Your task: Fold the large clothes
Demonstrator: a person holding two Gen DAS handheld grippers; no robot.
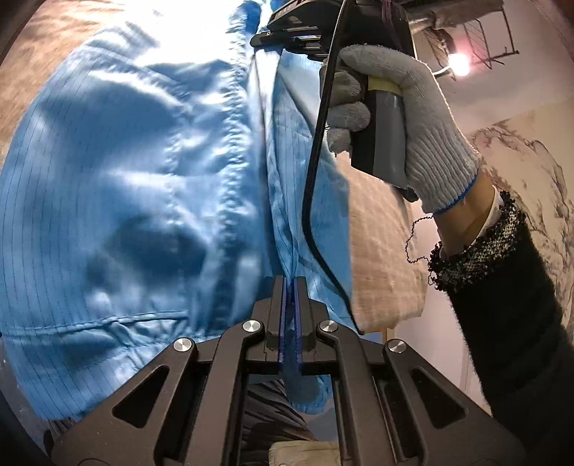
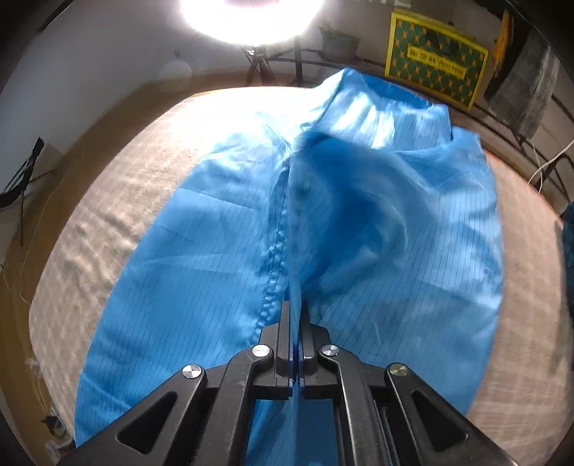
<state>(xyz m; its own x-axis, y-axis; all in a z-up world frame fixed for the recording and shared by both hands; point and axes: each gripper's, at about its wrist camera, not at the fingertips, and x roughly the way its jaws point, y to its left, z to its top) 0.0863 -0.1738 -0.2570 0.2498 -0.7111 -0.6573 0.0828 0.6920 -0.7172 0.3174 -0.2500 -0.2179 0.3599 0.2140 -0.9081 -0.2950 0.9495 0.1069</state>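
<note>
Beige textured bedding (image 2: 107, 222) covers the bed that carries the work, with a bright lamp (image 2: 251, 18) and a yellow patterned box (image 2: 436, 62) behind it. Left view: the blue garment (image 1: 125, 179), a thin pin-striped synthetic, hangs and billows across the frame; the left claw (image 1: 290, 286) is pinched closed on a narrow fold of it. To its right a gloved hand (image 1: 412, 125) holds the handle of the right claw's tool, and a black cable (image 1: 315, 179) trails down from it. Right view: the same garment (image 2: 215, 269) spreads over the bedding from near edge to far edge, partly lifted, with a stitched seam (image 2: 276, 251) running toward the right claw (image 2: 296, 312), which is closed on a ridge of cloth beside that seam.

Handling, as judged: the fabric appears light, limp and somewhat slick, so it is likely to drape, trap air and slide rather than hold a crease. Seams and hemmed edges offer the firmest purchase, being thicker and less apt to slip from the pads. Holding two well-separated points along one edge should keep the panel taut while it is laid down.
</note>
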